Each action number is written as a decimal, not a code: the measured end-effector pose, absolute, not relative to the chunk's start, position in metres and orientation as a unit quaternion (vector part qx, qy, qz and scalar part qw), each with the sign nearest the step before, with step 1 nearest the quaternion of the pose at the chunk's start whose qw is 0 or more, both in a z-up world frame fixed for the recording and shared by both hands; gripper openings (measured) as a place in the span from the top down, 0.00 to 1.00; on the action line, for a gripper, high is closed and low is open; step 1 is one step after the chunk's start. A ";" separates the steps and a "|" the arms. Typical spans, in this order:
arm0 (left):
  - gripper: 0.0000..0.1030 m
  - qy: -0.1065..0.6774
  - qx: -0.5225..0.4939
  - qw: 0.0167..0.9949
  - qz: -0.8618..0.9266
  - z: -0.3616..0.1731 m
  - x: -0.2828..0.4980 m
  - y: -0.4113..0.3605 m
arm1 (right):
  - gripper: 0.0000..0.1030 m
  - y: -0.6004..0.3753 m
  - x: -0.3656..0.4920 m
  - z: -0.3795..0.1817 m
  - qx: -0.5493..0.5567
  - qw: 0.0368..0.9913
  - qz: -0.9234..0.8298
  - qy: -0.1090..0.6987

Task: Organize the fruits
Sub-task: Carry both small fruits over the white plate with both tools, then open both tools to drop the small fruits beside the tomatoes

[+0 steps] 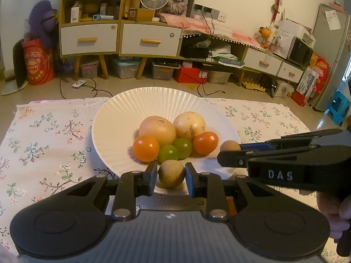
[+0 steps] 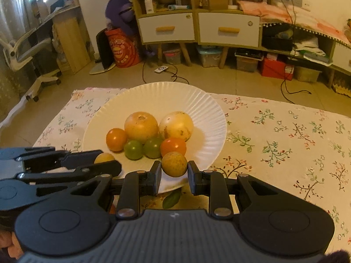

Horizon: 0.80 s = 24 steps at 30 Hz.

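your left gripper [image 1: 171,175] is clamped on a brown longan [image 1: 171,173] over the near rim of the plate [image 1: 114,118]. your right gripper [image 2: 174,173] grips a second longan [image 2: 174,164] at the same rim. on the plate lie two passion fruits [image 1: 157,129], two tomatoes [image 1: 145,149] and two grapes [image 1: 168,153], touching in a cluster.

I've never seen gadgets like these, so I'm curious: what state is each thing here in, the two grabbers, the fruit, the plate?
Left gripper: jaws around a small brown fruit, over the plate's near rim.
Right gripper: jaws around another small brown fruit.
Plate: upright on the flowered cloth, holding fruit.
Two pale round fruits: on the plate, side by side.
Two orange tomatoes: on the plate.
Two green grapes: touching, between the tomatoes.
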<state>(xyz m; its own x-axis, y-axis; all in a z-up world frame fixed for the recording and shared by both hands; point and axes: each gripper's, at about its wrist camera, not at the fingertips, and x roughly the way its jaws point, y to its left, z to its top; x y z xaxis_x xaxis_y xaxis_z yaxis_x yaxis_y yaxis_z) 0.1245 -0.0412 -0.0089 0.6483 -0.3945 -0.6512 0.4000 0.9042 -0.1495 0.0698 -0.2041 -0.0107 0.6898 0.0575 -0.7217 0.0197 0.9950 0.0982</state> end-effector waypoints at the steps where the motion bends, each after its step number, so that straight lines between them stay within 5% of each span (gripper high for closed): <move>1: 0.91 0.359 0.005 0.907 -0.218 -0.010 0.125 -0.042 | 0.78 -0.203 0.070 -0.011 0.045 0.918 0.012 0.394; 13: 0.89 0.364 0.011 0.905 -0.220 -0.010 0.125 -0.045 | 0.77 -0.202 0.069 -0.011 0.031 0.918 0.016 0.395; 24: 0.74 0.363 0.016 0.903 -0.229 -0.007 0.119 -0.042 | 0.71 -0.209 0.065 -0.008 0.043 0.918 0.012 0.395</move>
